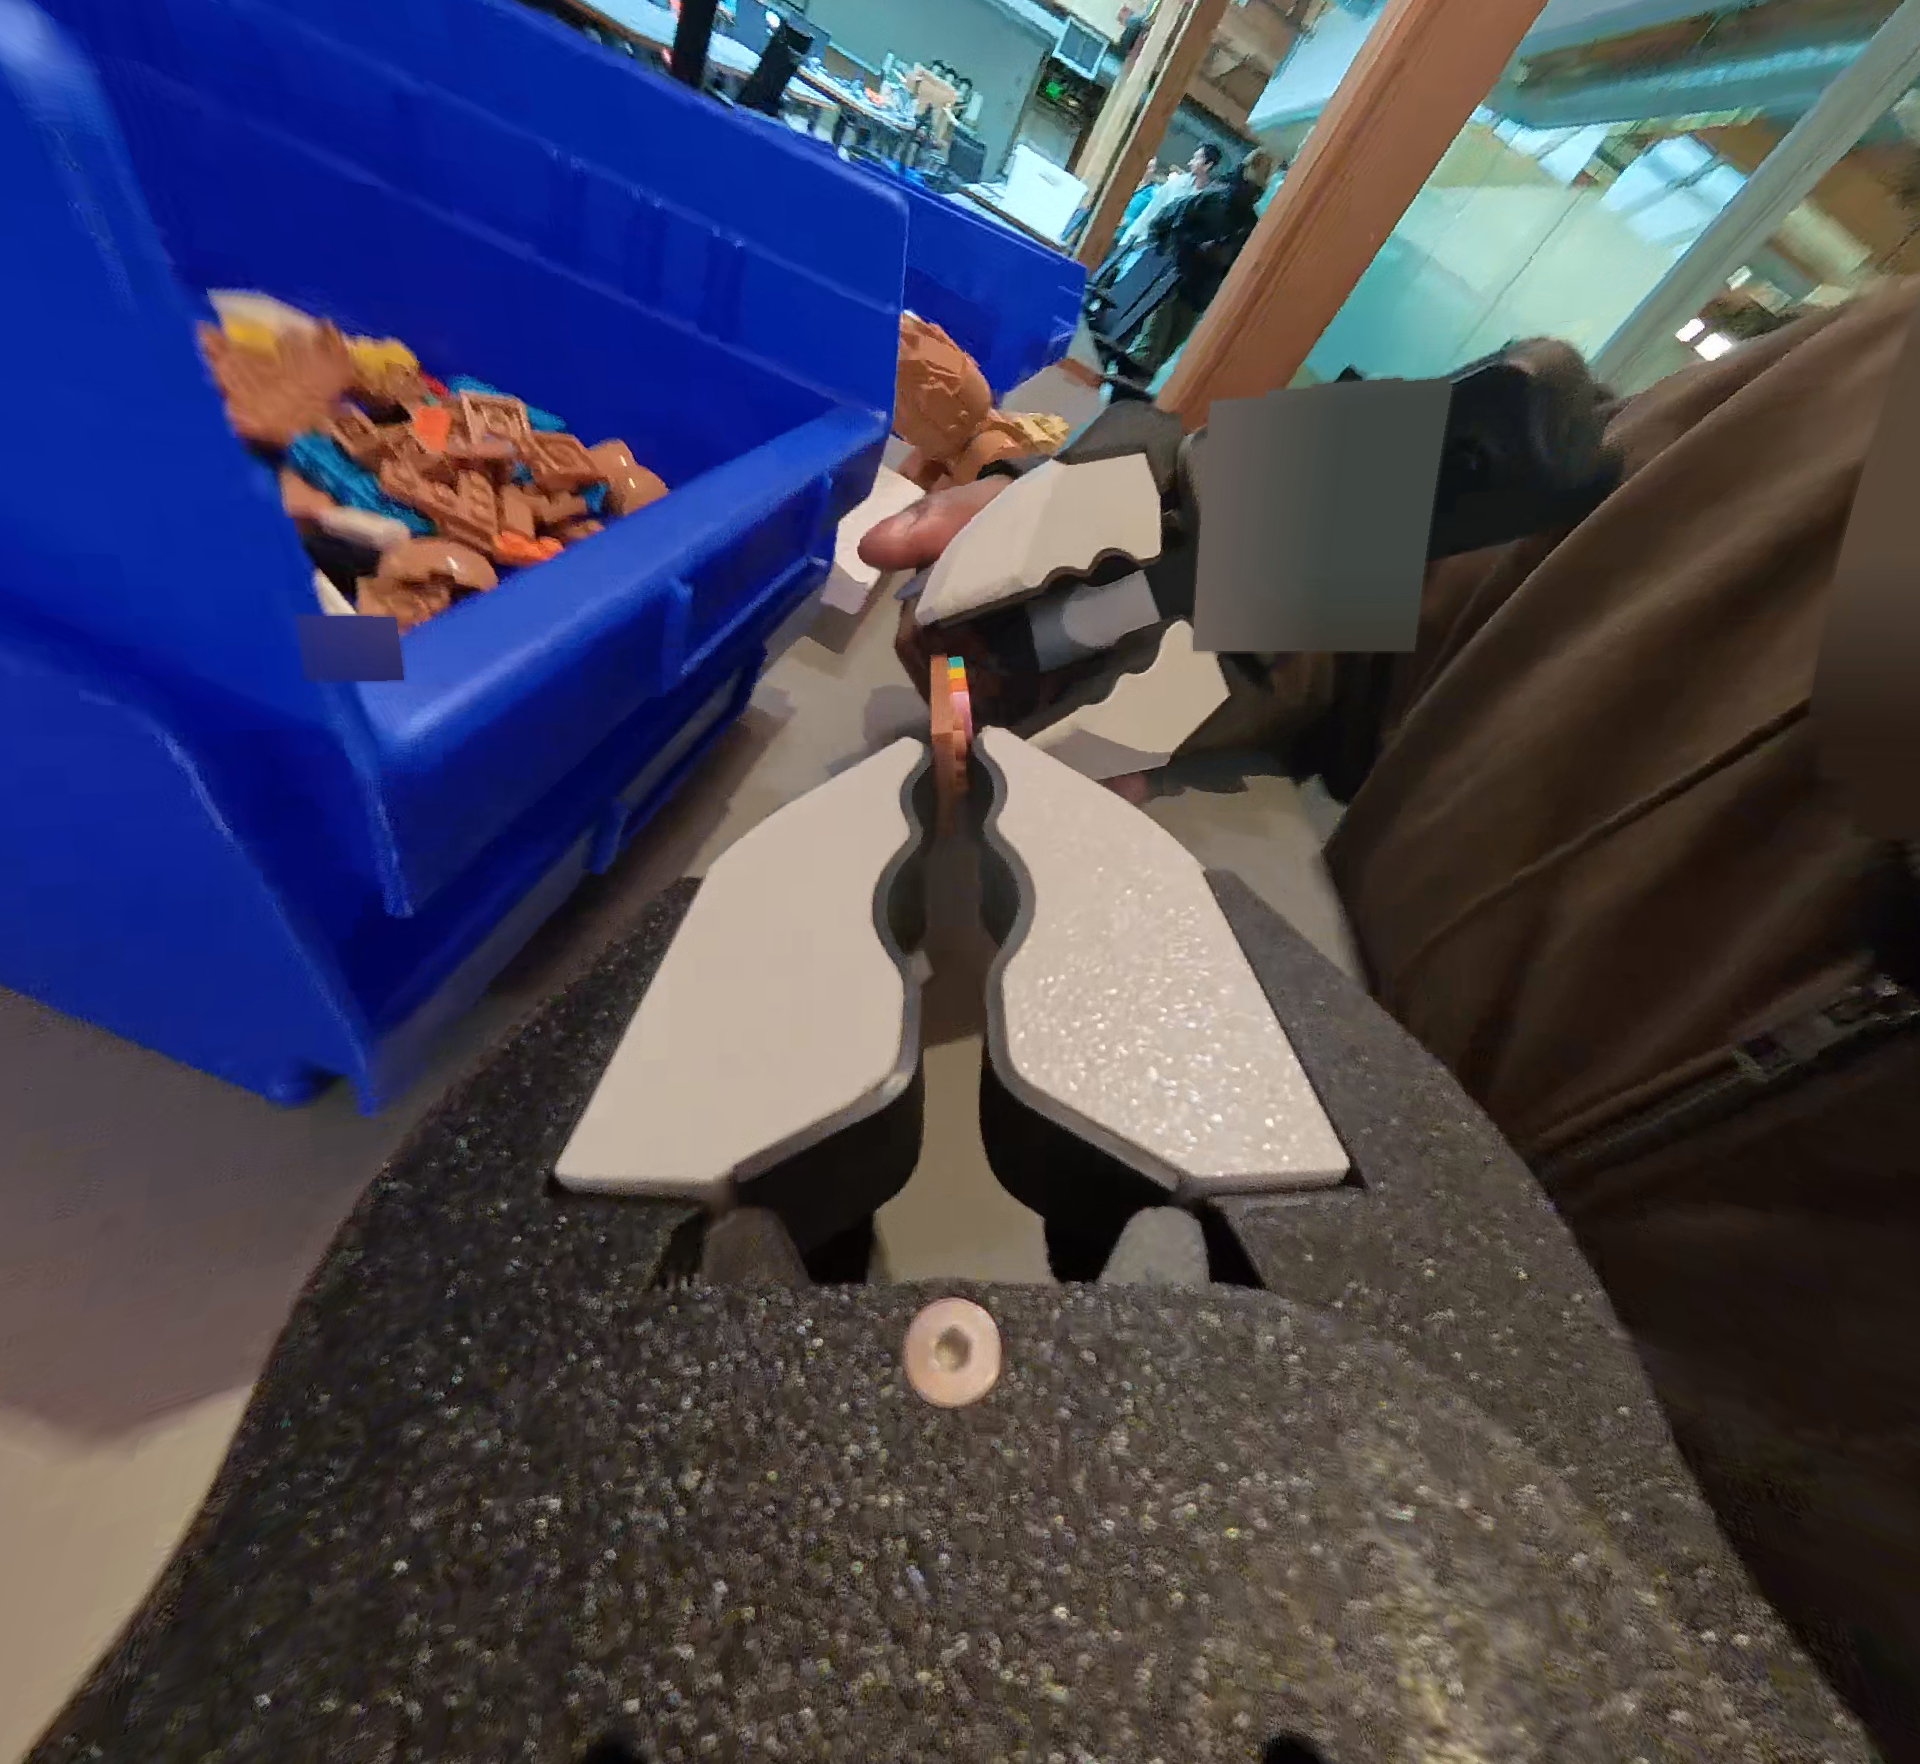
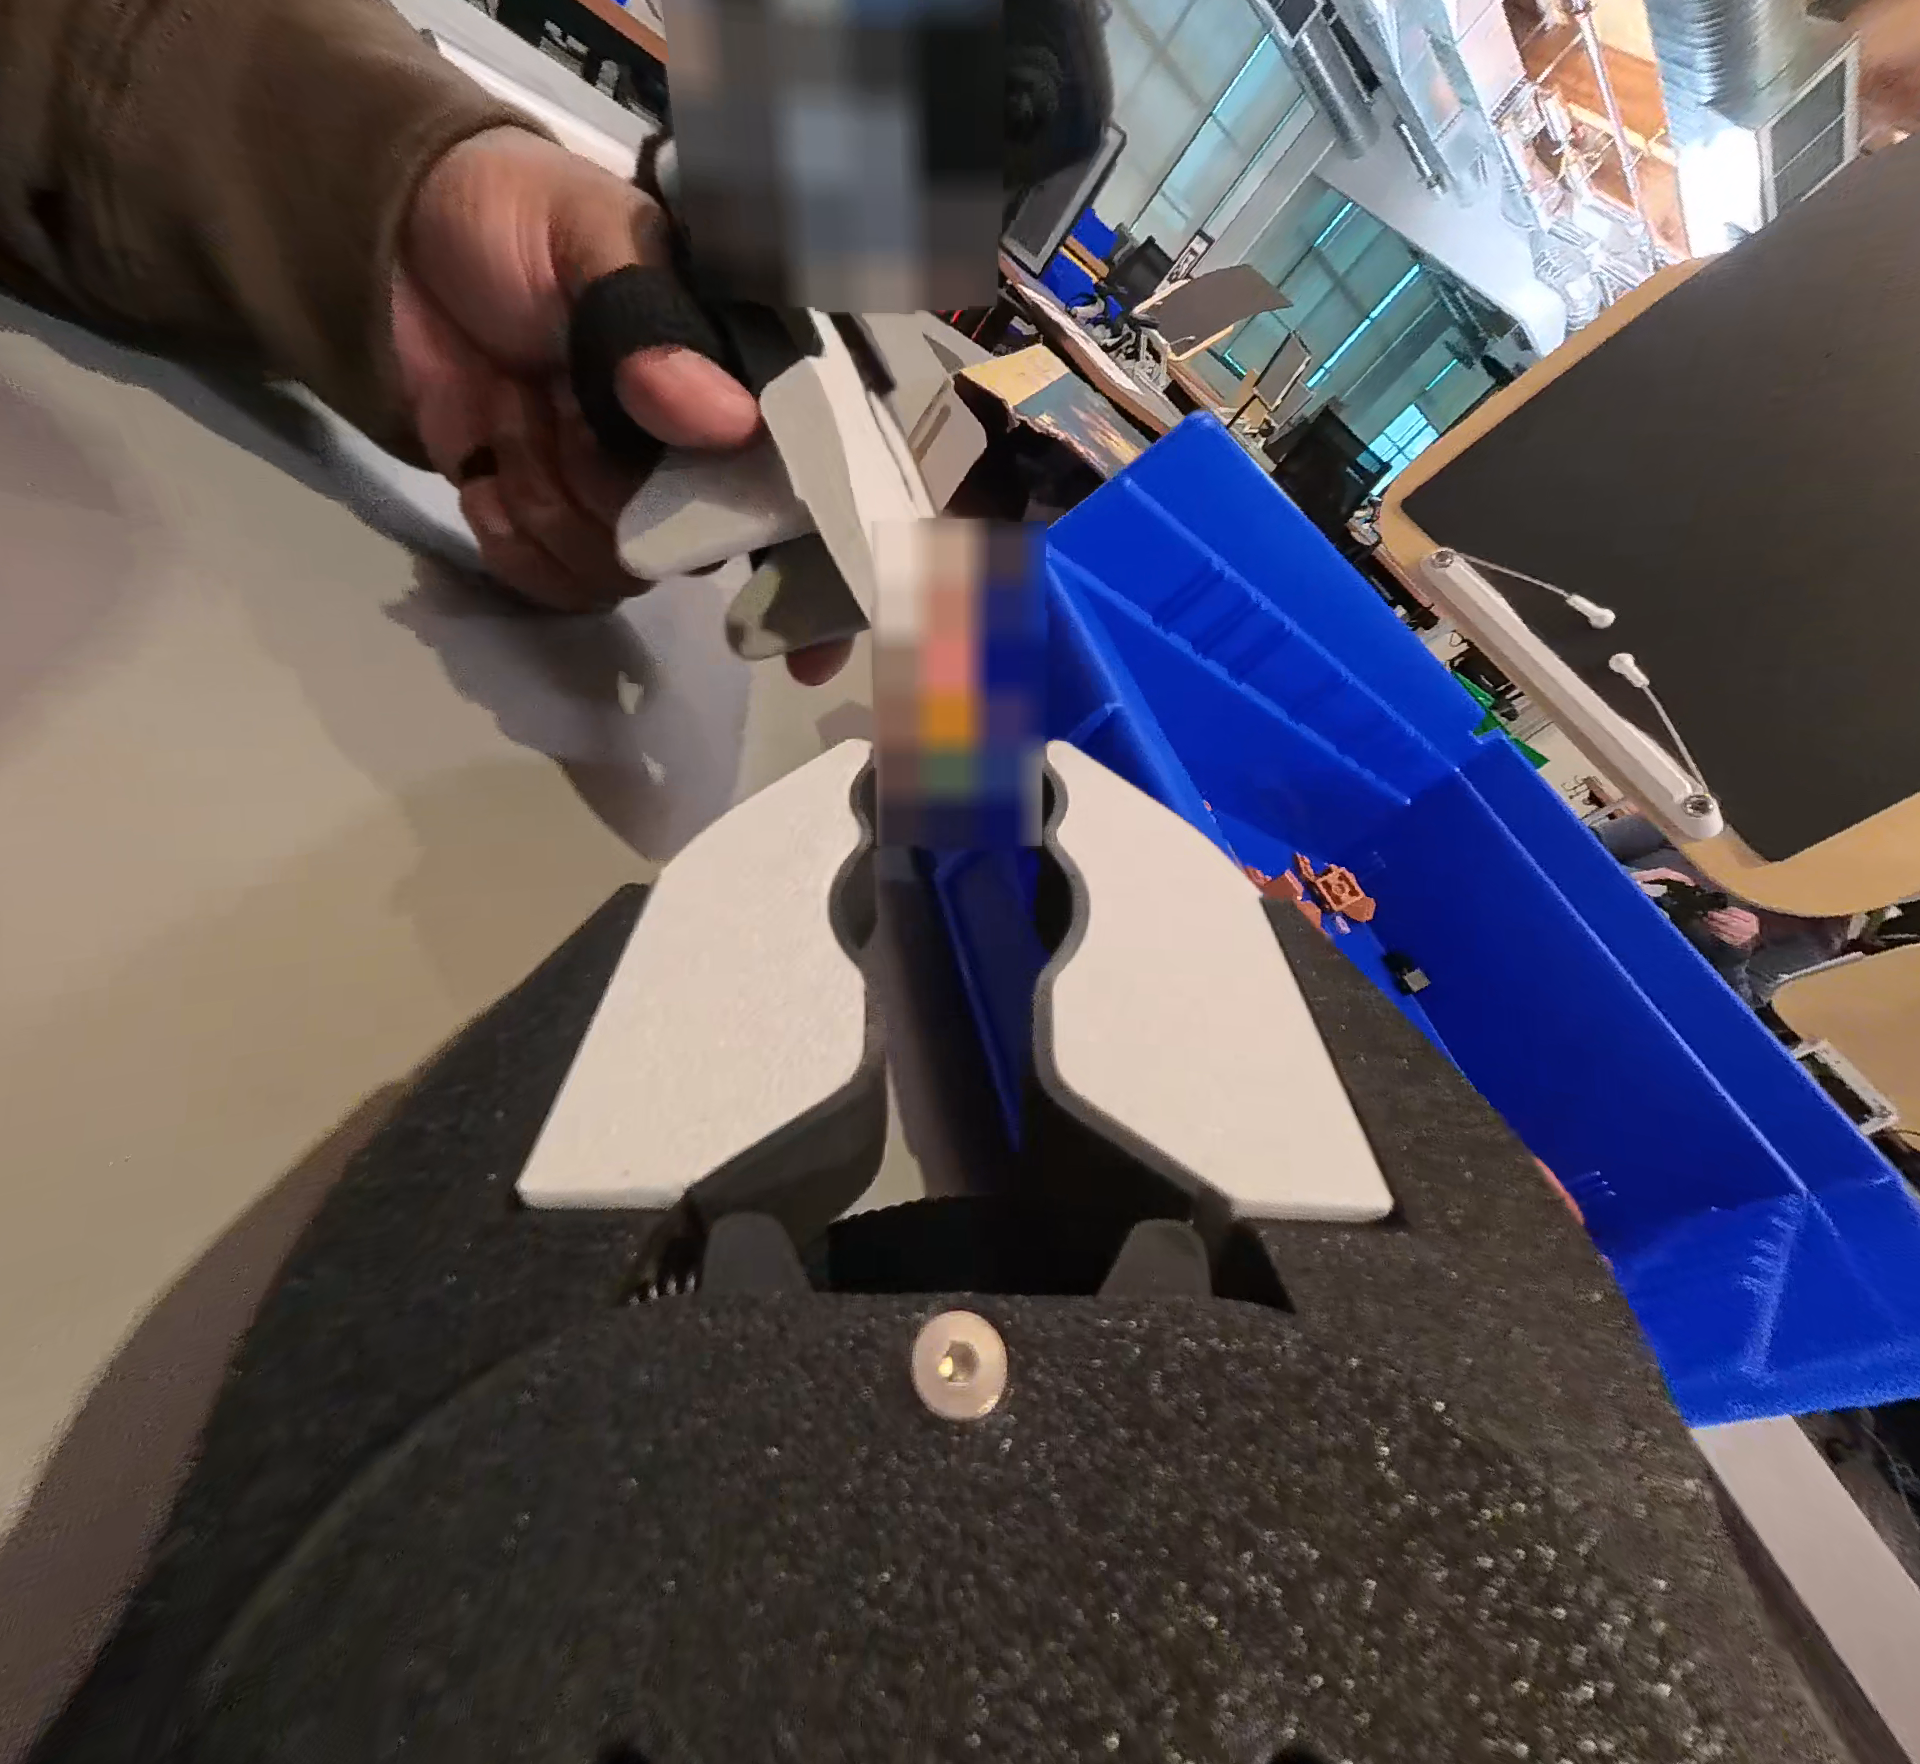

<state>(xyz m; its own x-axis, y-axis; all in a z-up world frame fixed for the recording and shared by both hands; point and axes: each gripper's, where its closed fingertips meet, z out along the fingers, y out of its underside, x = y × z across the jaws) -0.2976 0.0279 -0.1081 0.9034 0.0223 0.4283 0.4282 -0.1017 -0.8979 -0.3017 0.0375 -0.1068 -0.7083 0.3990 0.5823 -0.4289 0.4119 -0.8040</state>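
Left claw (image 1: 951,758): all but closed, pinches the lower end of a thin stack of flat bricks (image 1: 948,727) between its pale pads. Holds the stack edge-on and upright, clear of the table (image 1: 156,1195), just off the front corner of the blue bin (image 1: 623,592).

Stack: orange nearest the pads, with pink, yellow and teal layers showing higher up. Reaches up into the mouth of the right claw (image 1: 977,675), which comes in from the side away from the bin.

Right claw: partly open, one pad on each side of the stack's far end. Cannot tell whether the pads actually press it; in its own camera a mosaic patch covers that spot, and only blocks of pink, orange and green show through.

Blue bin: tilted open front, part filled with loose bricks (image 1: 457,478), mostly tan-brown with some teal and orange. Sits on the table, near both claws.

Beyond the bin's far corner: a brown brick-built figure (image 1: 940,395) on the table, and behind that a second blue bin (image 1: 997,280).

On the side of the claws away from the bin: a hand (image 2: 499,384) in a brown sleeve (image 2: 208,104), wrapped round the left claw's handle, with a black fabric sleeve (image 2: 634,332) over one finger.
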